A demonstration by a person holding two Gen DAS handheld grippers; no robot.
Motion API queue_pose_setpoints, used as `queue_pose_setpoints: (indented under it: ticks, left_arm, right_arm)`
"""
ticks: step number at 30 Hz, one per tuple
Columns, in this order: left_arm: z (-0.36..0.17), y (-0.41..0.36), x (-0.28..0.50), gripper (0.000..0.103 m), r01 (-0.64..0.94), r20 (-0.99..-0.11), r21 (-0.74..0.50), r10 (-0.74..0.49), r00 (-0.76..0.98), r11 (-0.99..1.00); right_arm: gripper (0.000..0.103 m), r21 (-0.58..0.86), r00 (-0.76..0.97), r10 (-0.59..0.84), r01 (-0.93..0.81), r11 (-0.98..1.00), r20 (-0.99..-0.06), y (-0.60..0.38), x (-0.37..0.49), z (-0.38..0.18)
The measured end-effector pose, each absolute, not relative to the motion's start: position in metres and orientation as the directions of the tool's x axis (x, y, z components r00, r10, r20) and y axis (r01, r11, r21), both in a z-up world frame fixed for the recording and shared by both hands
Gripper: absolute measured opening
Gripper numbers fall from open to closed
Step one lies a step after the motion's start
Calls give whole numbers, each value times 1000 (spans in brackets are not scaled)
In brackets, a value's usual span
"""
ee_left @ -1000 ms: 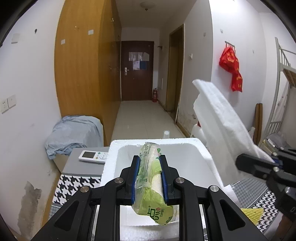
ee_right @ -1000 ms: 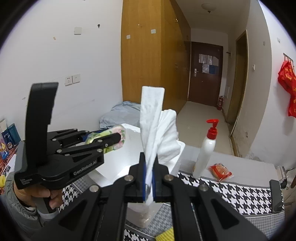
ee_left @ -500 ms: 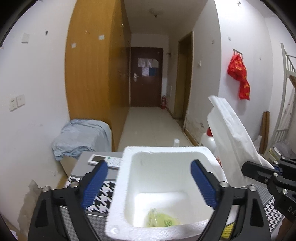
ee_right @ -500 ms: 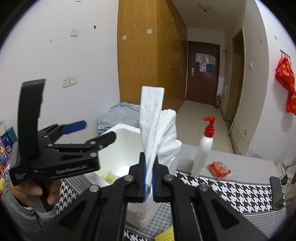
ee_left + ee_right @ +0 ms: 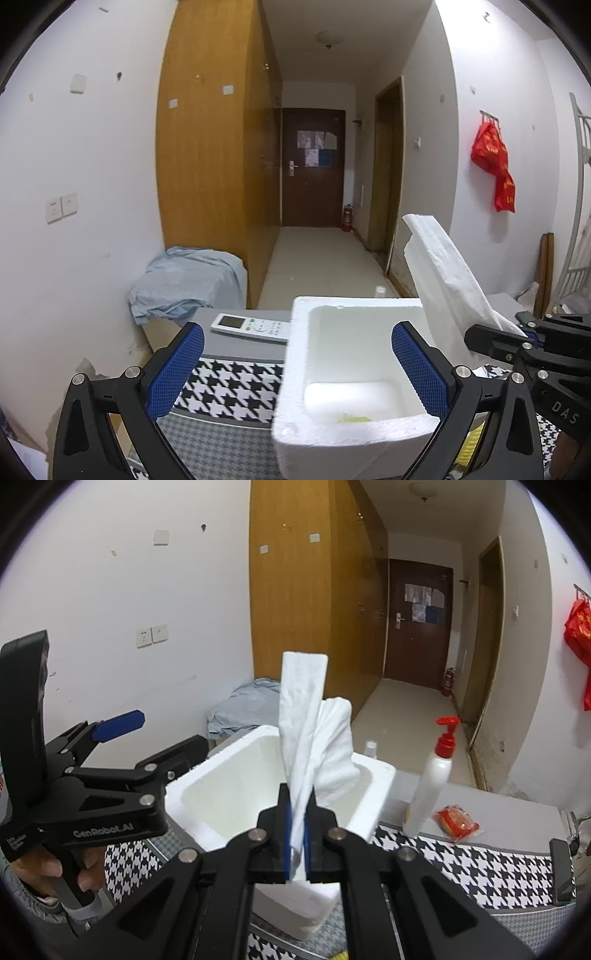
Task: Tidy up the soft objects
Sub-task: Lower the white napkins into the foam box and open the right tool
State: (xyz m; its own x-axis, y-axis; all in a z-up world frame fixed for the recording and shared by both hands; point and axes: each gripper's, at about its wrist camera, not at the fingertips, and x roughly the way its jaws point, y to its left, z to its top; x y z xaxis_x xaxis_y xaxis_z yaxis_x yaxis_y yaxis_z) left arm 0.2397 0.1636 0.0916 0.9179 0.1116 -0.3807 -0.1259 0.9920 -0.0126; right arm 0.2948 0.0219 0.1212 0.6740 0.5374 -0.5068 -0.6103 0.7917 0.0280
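Note:
A white foam box (image 5: 295,373) stands open on the houndstooth table; it also shows in the right wrist view (image 5: 184,794). A green tissue pack (image 5: 352,418) lies on its floor, mostly hidden by the near wall. My left gripper (image 5: 295,369) is open and empty, above the box's near left side; it appears in the right wrist view (image 5: 147,738) too. My right gripper (image 5: 296,834) is shut on a white folded cloth (image 5: 310,738), held upright just right of the box; the cloth shows in the left wrist view (image 5: 443,277).
A white remote (image 5: 251,326) lies behind the box on the left. A white pump bottle with a red top (image 5: 432,779) and a red snack packet (image 5: 456,821) sit to the right. A blue cloth heap (image 5: 184,280) lies by the wall. Something yellow (image 5: 471,443) is near the table's front.
My left gripper opened and dropped the green tissue pack into the foam box, then drew back and to the left. My right gripper kept the white cloth held still.

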Motion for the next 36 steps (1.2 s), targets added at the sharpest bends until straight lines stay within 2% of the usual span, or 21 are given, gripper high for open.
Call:
queue_pose_setpoints:
  ticks: [11, 27, 28, 30, 32, 33, 34, 36]
  left_arm:
    - [91, 182, 230, 102, -199, -376, 8, 188, 907, 980]
    - [89, 189, 230, 102, -211, -382, -7, 192, 904, 978]
    - [88, 191, 230, 102, -212, -381, -8, 193, 904, 977]
    - [89, 191, 230, 102, -213, -382, -9, 193, 904, 977]
    - [89, 192, 230, 102, -214, -379, -11, 194, 905, 977]
    - [89, 192, 230, 102, -214, -378, -13, 194, 905, 977]
    - [89, 192, 229, 102, -213, -377, -14, 192, 906, 977]
    - [89, 192, 229, 102, -215, -377, -12, 195, 905, 977]
  right_arm:
    - [7, 34, 643, 561, -641, 767, -521, 44, 301, 116]
    - [8, 80, 611, 550, -625, 777, -570, 54, 325, 108]
    - [11, 78, 611, 547, -623, 778, -573, 54, 325, 108]
    - [27, 78, 609, 543, -622, 779, -578, 54, 325, 108]
    - [68, 78, 621, 544, -616, 784, -564, 52, 323, 109]
    - [77, 71, 633, 540, -611, 788, -555, 51, 321, 110]
    - [84, 63, 643, 538, -609, 791, -544, 50, 319, 112]
    - [85, 51, 649, 537, -611, 790, -539, 49, 316, 113]
